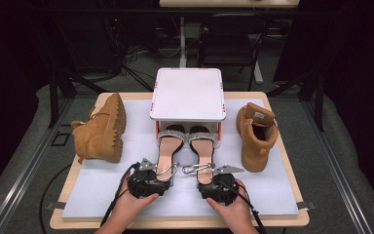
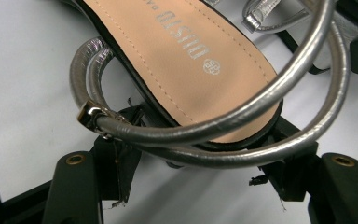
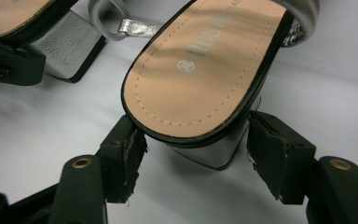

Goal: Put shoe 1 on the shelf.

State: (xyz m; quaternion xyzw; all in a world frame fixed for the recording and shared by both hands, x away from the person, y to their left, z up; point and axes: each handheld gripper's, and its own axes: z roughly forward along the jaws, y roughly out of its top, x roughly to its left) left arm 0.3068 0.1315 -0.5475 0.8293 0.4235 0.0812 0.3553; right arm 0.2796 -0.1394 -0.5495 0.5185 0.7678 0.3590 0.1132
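The left gripper (image 1: pixel 157 171) has its two jaws spread wide on either side of the heel end of the left sandal (image 1: pixel 166 148), with both pads standing clear of the shoe, so nothing is clamped. The right gripper (image 1: pixel 213 176) is likewise open at the heel of the right sandal (image 1: pixel 202 148); its pads flank the silver block heel (image 3: pixel 209 154) closely, and whether they touch it cannot be told. Count: two grippers, two hands, two sandals, two boots, one rack. Both sandals lie side by side on the white mat (image 1: pixel 126 190) directly in front of the white rack (image 1: pixel 188 94), toes tucked under its front edge and heels toward the person. The left gripper view shows the tan insole with a printed brand mark and two loops of silver ankle strap (image 2: pixel 279 93) ending in a small gold buckle (image 2: pixel 87 113), lying across the heel between the jaws; the high view shows these straps only as thin loops. The right gripper view shows the worn, frayed pad faces and, at top left, the other sandal's heel with the left gripper's jaw beside it. One tan boot (image 1: pixel 100 130) lies on its side to the left of the rack; a second tan boot (image 1: pixel 256 131) stands upright to its right. A black chair (image 1: pixel 231 41) stands beyond the rack.
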